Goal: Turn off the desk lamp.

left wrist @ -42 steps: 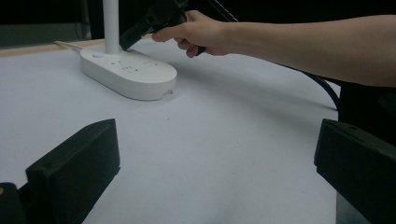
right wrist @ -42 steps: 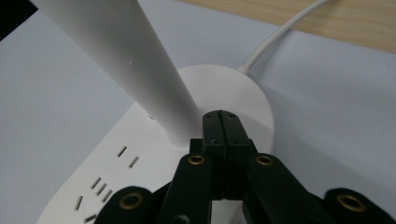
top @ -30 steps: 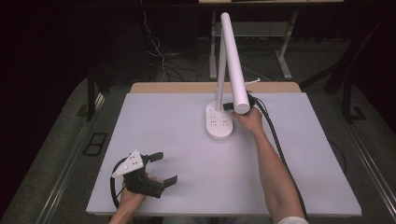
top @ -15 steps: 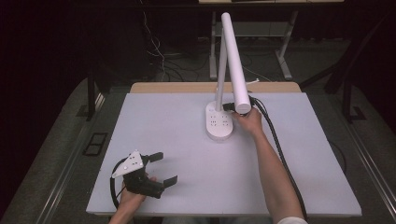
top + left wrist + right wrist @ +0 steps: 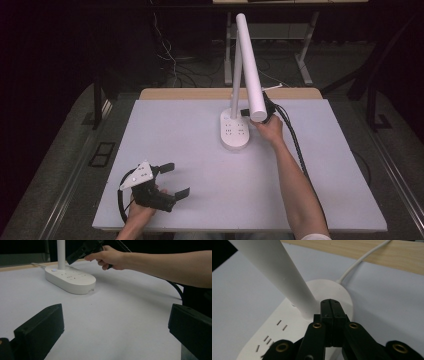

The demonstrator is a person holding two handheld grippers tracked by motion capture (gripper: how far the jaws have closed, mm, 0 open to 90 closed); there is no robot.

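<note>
Two grippers we hold: the right gripper (image 5: pixel 331 305), fingers pressed together with nothing between them, pokes at the lamp (image 5: pixel 235 131) base beside its pole, mid-desk (image 5: pixel 200 165) toward the back. Our left gripper (image 5: pixel 175 179) rests near the front-left, fingers spread. We read no writing on the lamp; only socket slots show.

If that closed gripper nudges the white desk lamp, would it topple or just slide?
The lamp probably slides rather than tips: its base is broad and flat on the smooth table. Its long head leans out over the right gripper, so a high push might rock it. The hard plastic looks slippery to the fingers.
</note>
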